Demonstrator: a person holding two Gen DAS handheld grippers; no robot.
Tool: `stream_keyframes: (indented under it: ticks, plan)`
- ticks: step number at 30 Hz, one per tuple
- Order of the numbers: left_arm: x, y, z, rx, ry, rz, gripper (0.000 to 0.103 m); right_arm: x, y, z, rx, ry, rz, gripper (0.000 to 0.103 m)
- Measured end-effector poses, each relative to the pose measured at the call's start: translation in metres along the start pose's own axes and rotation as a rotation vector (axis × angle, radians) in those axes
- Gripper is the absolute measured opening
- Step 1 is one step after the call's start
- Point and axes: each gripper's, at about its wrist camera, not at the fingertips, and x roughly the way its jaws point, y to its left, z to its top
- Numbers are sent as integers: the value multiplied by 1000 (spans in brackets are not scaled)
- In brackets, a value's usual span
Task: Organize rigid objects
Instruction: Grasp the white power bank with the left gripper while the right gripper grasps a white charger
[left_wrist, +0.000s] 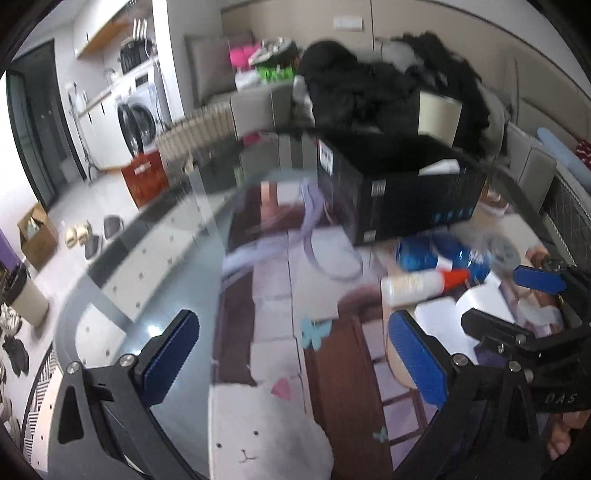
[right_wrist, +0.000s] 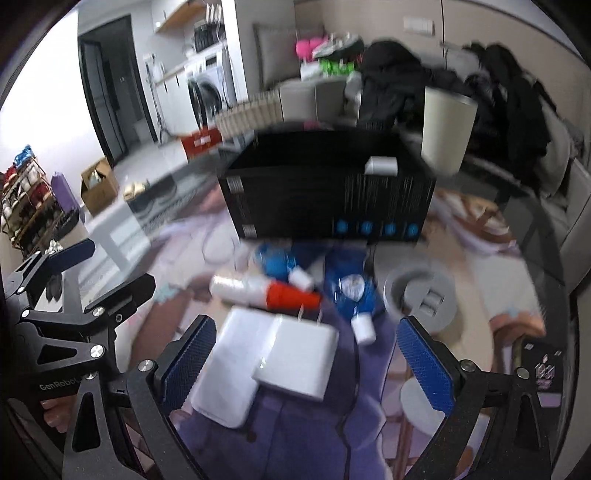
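Chargers (right_wrist: 295, 363), two white blocks overlapping at lower centre of the right wrist frame, lie on a glass table (right_wrist: 524, 258) between the spread, empty fingers of the right gripper (right_wrist: 308, 363). Behind them rest a red-and-white tube (right_wrist: 266, 291), blue bottles (right_wrist: 351, 295) and a black box (right_wrist: 325, 192). The left gripper (left_wrist: 291, 360), at lower centre of its frame, is spread apart too, holding nothing.

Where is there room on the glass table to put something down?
The bare glass lies on the left side of the glass table, between its curved edge and the black box. It is crowded in front of the box: the white and red bottle, blue bottles, white chargers and the grey round port.
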Motion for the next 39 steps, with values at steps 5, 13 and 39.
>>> stream_keyframes:
  ticks: [5, 13, 39]
  plan:
    - [3, -12, -3, 17, 22, -31, 103, 18, -10, -8, 20, 90, 19, 72]
    - [0, -32, -2, 63, 30, -85, 103, 16, -20, -12, 0, 95, -8, 44]
    - [22, -82, -3, 146, 135, -190, 73, -3, -61, -24, 48, 90, -31, 43]
